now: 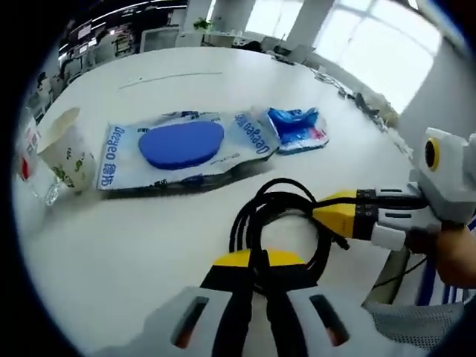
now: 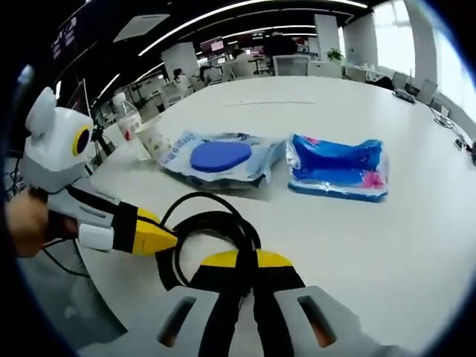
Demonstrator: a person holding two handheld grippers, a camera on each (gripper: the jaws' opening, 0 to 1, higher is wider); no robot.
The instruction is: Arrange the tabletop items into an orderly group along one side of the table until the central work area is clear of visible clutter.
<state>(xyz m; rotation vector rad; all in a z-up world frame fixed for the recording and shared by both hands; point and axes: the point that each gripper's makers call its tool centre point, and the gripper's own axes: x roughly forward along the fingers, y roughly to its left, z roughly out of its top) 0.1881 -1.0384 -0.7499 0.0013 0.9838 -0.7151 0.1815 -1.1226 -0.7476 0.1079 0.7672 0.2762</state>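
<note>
While the coiled black cable (image 1: 286, 223) sits low in the middle of the left gripper view, both tools are on it at once. The left gripper (image 1: 260, 262) rises from the bottom edge with its yellow-tipped jaws pressed together on the near loop of the coil. The right gripper (image 1: 331, 216) reaches in from the right edge, yellow tips closed on the cable's far side, a hand (image 1: 454, 256) behind it at the frame's right.

Over in the right gripper view the same cable (image 2: 212, 230) loops at lower centre; the right gripper (image 2: 245, 262) pinches it from the bottom edge, and the left gripper (image 2: 165, 239) comes in from the left, jaws tight on the coil, a hand (image 2: 26, 219) wrapped round its grip.

Beyond the cable on the white surface (image 1: 149, 253) lies a flat clear packet with a blue oval pad inside (image 1: 182, 149), centre-left of the left gripper view. Just beside its right end is a blue plastic pack with a pink patch (image 1: 297, 128). A white paper cup with green print (image 1: 68, 152) stands at the far left, just beside the packet's other end, and a clear bottle with a red label (image 1: 28, 149) is at the very edge next to it.
</note>
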